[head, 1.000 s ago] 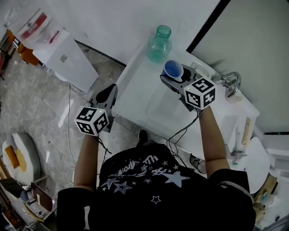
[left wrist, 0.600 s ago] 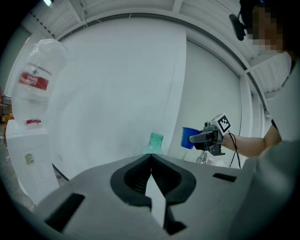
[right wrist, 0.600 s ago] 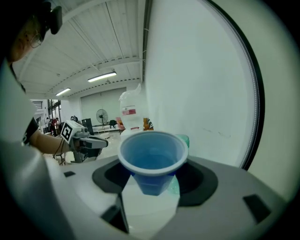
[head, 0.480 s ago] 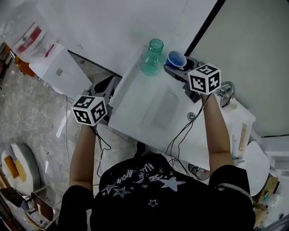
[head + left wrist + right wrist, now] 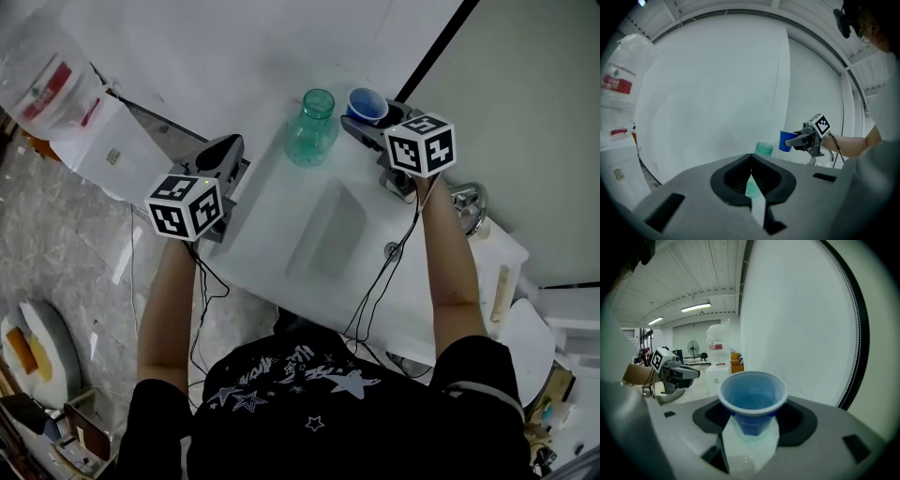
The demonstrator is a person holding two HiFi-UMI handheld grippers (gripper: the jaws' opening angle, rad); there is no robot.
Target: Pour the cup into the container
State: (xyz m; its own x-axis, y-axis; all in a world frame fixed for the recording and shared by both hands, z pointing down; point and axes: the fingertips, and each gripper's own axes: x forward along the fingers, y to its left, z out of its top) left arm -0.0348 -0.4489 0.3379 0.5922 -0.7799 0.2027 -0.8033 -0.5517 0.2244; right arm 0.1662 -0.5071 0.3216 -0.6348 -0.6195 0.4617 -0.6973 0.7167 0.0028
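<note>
A clear green bottle [image 5: 310, 128] stands upright near the back edge of the white table [image 5: 272, 239]. Just right of its mouth, my right gripper [image 5: 367, 123] is shut on a blue cup [image 5: 367, 105] and holds it upright at about the height of the bottle's neck. In the right gripper view the blue cup [image 5: 752, 401] sits between the pale pads, its open mouth up. My left gripper [image 5: 225, 150] hovers at the table's left edge, left of the bottle, jaws together and empty. From the left gripper view, the bottle's top [image 5: 763, 149] and the blue cup [image 5: 787, 140] show ahead.
A shallow sunken basin [image 5: 328, 230] lies in the table's middle, with a metal tap [image 5: 466, 199] at the right. A white wall with a black strip [image 5: 441, 42] runs close behind the bottle. A plastic bag [image 5: 52, 80] on a white box stands at the far left.
Both grippers have moved forward toward the wall. The cup has travelled with the right gripper and now hangs close beside the bottle's mouth. The left gripper has come up to the table's left edge.
</note>
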